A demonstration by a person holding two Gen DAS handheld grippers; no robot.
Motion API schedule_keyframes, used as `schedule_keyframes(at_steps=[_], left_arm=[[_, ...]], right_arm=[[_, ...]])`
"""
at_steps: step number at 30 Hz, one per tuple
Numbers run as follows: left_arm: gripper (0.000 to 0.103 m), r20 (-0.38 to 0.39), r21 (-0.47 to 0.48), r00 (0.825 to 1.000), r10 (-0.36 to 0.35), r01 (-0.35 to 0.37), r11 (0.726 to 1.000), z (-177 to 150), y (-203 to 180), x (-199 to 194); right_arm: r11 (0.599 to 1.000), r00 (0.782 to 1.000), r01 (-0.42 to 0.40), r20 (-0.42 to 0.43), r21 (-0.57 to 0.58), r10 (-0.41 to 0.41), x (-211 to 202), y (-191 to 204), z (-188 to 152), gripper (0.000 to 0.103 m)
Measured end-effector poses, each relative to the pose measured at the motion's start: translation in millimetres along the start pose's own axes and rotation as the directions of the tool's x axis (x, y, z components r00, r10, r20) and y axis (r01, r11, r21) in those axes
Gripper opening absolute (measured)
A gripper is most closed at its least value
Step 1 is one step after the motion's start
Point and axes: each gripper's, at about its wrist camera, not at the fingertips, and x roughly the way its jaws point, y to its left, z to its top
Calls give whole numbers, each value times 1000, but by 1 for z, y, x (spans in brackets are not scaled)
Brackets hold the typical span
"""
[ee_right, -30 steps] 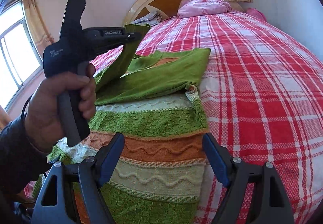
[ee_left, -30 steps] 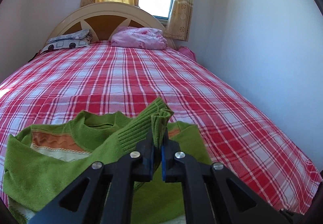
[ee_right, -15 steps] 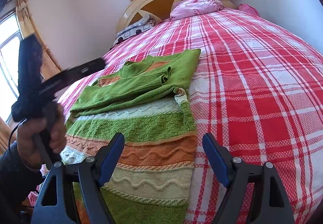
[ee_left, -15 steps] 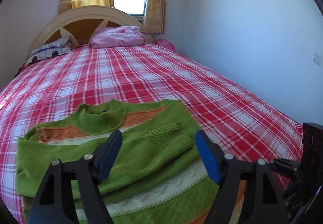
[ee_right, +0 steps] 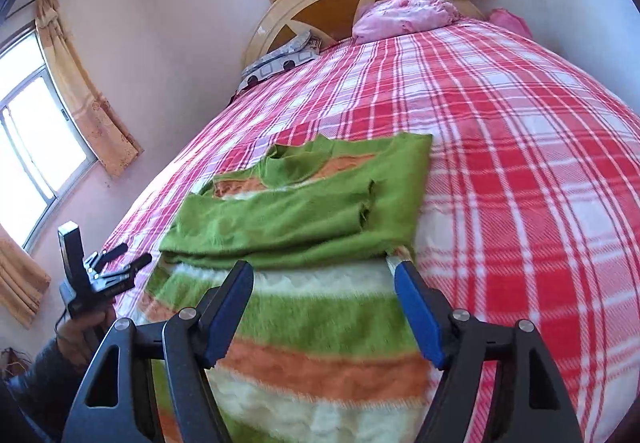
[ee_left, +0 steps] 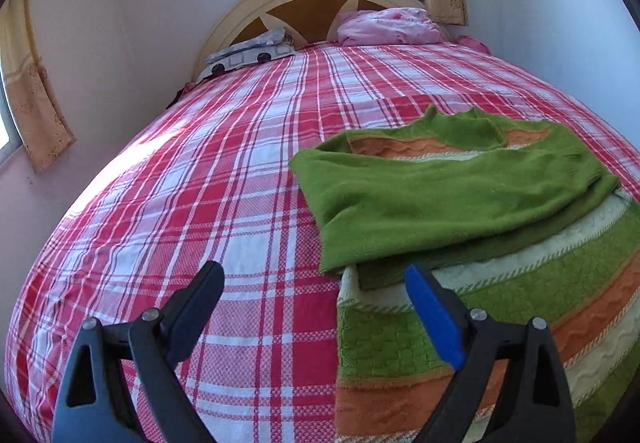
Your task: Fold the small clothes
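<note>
While the striped sweater [ee_left: 472,227] lay flat on the plaid bedspread [ee_left: 224,179] with 2 green sleeves folded across its chest, the left gripper [ee_left: 316,307] and right gripper [ee_right: 324,307] hovered near its hem, jaws wide apart, holding nothing.

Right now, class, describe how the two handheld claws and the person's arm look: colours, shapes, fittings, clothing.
Each claw, left claw and right claw, has black triangular-cutout arms, silver rivets and blue pads on flat tapered fingers. Seen from the right wrist, the left claw is black with an upright block and thin cable; the left hand wears a dark sleeve.
</note>
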Motion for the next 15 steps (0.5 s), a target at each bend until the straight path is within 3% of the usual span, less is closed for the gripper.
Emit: schedule_keyframes(at_steps=[3, 6, 10, 13, 14, 15], left_arm=[[100, -20, -3, 1000, -7, 7, 1000, 2, -6, 17], [100, -59, 28, 993, 101, -100, 995, -3, -5, 35], [103, -129, -18, 990, 57, -60, 998, -8, 4, 48], [103, -134, -24, 990, 48, -51, 998, -10, 5, 51], [103, -131, -23, 990, 49, -52, 998, -11, 4, 50], [103, -129, -23, 991, 48, -51, 998, -11, 3, 49]], right_arm=[[999, 998, 38, -38, -26, -39, 31, 8, 19, 66], [995, 991, 98, -93, -31, -100, 63, 5, 29, 64], [989, 977, 148, -155, -6, -148, 96, -7, 33, 57], [992, 972, 128, -198, -16, -128, 116, -7, 31, 45], [990, 970, 140, -198, -22, -141, 119, -7, 31, 37], [987, 968, 160, -188, -35, -164, 119, -5, 31, 15]])
